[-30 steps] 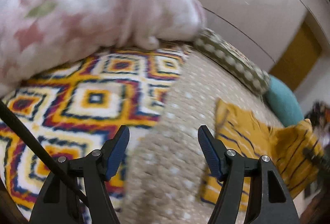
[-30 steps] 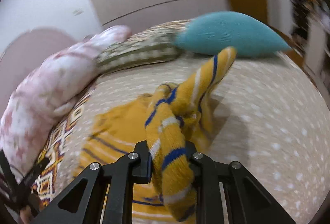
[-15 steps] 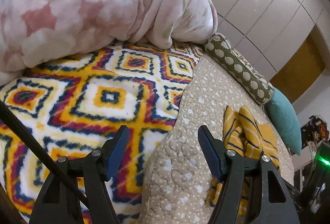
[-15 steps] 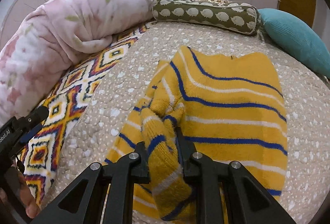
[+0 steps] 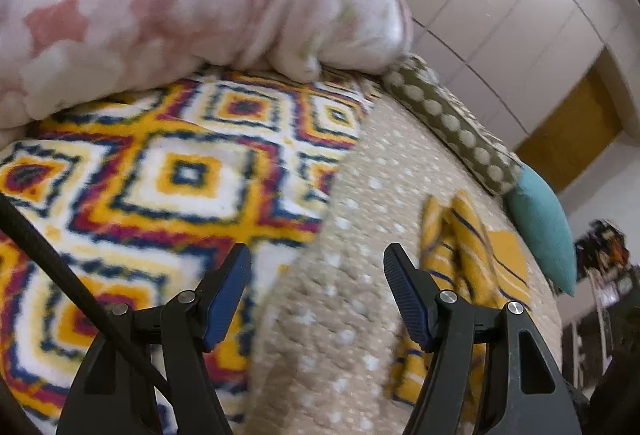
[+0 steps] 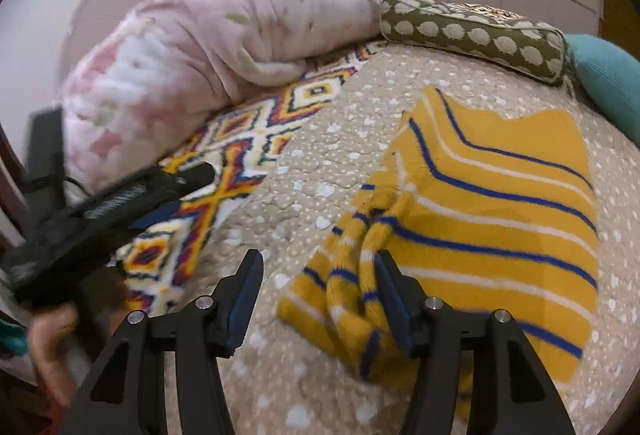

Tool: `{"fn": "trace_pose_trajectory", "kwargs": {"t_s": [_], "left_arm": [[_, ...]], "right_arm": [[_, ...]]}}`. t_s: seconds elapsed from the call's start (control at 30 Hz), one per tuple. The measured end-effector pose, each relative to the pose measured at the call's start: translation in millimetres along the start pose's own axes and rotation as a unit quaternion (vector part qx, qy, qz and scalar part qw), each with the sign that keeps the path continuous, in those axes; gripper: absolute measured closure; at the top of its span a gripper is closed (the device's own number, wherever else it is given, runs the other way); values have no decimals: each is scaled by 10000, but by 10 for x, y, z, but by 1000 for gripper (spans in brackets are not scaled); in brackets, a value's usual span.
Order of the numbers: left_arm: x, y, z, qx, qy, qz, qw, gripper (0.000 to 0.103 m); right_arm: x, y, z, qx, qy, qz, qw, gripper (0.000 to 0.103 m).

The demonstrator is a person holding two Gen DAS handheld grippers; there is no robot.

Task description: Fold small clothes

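A yellow sweater with blue and white stripes (image 6: 492, 219) lies flat on the beige quilted bed (image 6: 320, 163). Its sleeve (image 6: 352, 299) is bunched along the left side of the body. My right gripper (image 6: 318, 263) hovers just over that sleeve with its jaws opening. The sleeve lies against the inner side of the right finger, and the pads no longer press it. My left gripper (image 5: 317, 255) stands open over the quilt with nothing between its fingers, and the sweater (image 5: 460, 247) is to its right. In the right wrist view, the left gripper (image 6: 112, 203) shows at the left, held by a hand (image 6: 48, 331).
A pink floral blanket (image 6: 208, 47) is heaped at the back left. A diamond-patterned blanket (image 5: 160, 175) covers the bed's left part. An olive spotted bolster (image 6: 472, 31) and a teal cushion (image 6: 608, 75) lie behind the sweater. Pale wardrobe doors (image 5: 500, 19) stand beyond.
My right gripper carried the sleeve across the sweater and down, then let go: its jaws now stand apart and the sleeve rests on the bed. The left gripper stayed open, nearly still.
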State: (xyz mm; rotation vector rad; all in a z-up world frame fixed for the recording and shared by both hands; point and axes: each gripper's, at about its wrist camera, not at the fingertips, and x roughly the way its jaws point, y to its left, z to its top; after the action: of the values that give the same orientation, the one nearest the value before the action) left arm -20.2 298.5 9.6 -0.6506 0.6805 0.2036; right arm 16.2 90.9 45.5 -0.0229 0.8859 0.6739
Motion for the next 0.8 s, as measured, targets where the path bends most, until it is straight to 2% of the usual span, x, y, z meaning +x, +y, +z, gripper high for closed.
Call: {"fn": "trace_pose_trajectory", "kwargs": {"t_s": [0.07,0.13,0.23,0.4,0.5,0.53,0.57,0.6,0.73,0.8], "left_arm": [[14,-95,-36,120,86,-243,9996,35],[53,-221,-91,241,264,-611,9975,35],[156,-458,-207,542,599,-1068,9910,35],[336,-922,-462,1128,1115,-1699,9726,31],[427,-1181,-615,1486,1259,-1721,9656,33],[451,-1244,-653,1579,1296,-1690,9642,56],[455,-1275,-674,1652,1270,-1547,9657,73],[440,-1283,-678,1743,1205,-1392,9673,86],[290,-1112,-520,1357,1038,-1659,9712,89],[213,-1008,-456,1257,913,-1567,9753,95]], "right_arm": [[-214,-169,-54,371,-123,282,9988,40],[-381,-340,-91,667,-248,333,9969,40],[-624,-624,-162,959,-443,20,9944,40],[-762,-945,-321,1307,-441,-368,9898,40],[-804,-1074,-381,1440,-339,-524,9876,40],[-835,-1095,-386,1417,-353,-594,9875,40],[-866,-1110,-395,1397,-371,-651,9874,40],[-882,-1127,-399,1394,-380,-698,9870,40],[-898,-1205,-394,1449,-363,-733,9861,40],[-905,-1219,-369,1423,-397,-737,9863,40]]}}
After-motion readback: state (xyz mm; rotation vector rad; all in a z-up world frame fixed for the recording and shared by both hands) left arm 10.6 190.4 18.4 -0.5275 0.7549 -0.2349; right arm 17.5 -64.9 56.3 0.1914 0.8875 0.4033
